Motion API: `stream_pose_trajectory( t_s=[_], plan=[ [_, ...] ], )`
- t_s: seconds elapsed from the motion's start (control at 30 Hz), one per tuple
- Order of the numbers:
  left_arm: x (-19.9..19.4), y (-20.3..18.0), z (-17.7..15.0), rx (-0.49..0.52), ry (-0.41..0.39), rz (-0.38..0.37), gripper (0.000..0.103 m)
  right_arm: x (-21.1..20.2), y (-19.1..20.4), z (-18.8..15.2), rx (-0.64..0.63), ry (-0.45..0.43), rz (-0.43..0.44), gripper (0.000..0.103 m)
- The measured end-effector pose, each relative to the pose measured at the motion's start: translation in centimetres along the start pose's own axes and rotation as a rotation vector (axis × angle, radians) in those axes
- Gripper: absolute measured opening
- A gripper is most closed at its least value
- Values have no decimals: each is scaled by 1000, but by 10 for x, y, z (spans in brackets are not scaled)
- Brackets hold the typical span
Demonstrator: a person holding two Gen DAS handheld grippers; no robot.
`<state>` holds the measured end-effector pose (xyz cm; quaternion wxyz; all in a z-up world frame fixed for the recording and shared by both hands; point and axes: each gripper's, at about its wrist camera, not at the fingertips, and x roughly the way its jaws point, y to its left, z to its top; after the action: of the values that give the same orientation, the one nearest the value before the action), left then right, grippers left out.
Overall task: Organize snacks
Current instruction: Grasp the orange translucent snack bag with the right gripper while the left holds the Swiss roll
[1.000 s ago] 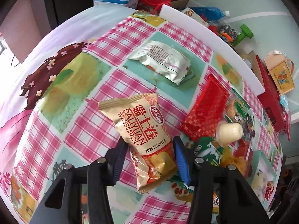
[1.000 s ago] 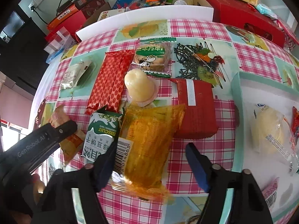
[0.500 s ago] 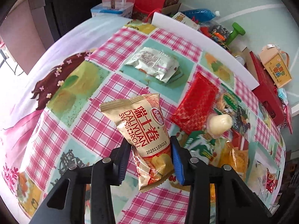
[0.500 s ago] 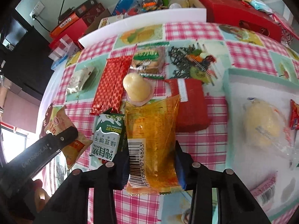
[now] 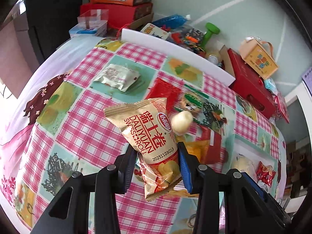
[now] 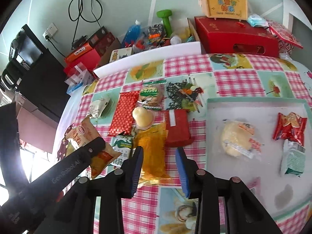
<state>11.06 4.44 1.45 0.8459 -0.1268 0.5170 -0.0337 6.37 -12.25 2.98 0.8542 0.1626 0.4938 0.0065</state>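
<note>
Left tongs (image 5: 158, 160) pinching the Swiss roll bag (image 5: 150, 136) at its lower half, lifting it clear of the surface (image 5: 85, 124). Handling light, puffy and crinkly, foil likely slick; gripping low across the body, squeezing gently to spare the cake. Right tongs (image 6: 159, 160) standing open, straddling the orange pack (image 6: 153, 152) lying on the surface, apparently not touching it. Aiming for that soft pack's middle, then the tray (image 6: 255, 101) alongside.
</note>
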Motion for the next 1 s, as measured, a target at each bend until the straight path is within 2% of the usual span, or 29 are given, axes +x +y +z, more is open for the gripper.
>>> stream_pose_trajectory(
  t_s=[0.27,0.33,0.37,0.4,0.63,0.8,0.9,1.0],
  plan=[
    [7,20,-1,-44,25,40,43,30,7,0,-23,65,52,39],
    [8,27,-1,-67,27,49,43,37,11,1,-37,75,39,51],
    [8,31,0,-78,25,54,43,42,13,0,-40,78,34,64],
    [8,34,0,-86,24,61,43,46,13,1,-39,79,25,67],
    [17,44,-1,-117,51,50,43,76,15,-1,-44,130,-3,68],
    [25,46,-2,-127,75,43,43,99,22,-10,-82,190,11,77],
    [26,47,-2,-135,80,40,43,103,28,-13,-129,176,-35,77],
    [26,48,-2,-138,80,42,43,103,28,-13,-122,161,-42,77]
  ],
)
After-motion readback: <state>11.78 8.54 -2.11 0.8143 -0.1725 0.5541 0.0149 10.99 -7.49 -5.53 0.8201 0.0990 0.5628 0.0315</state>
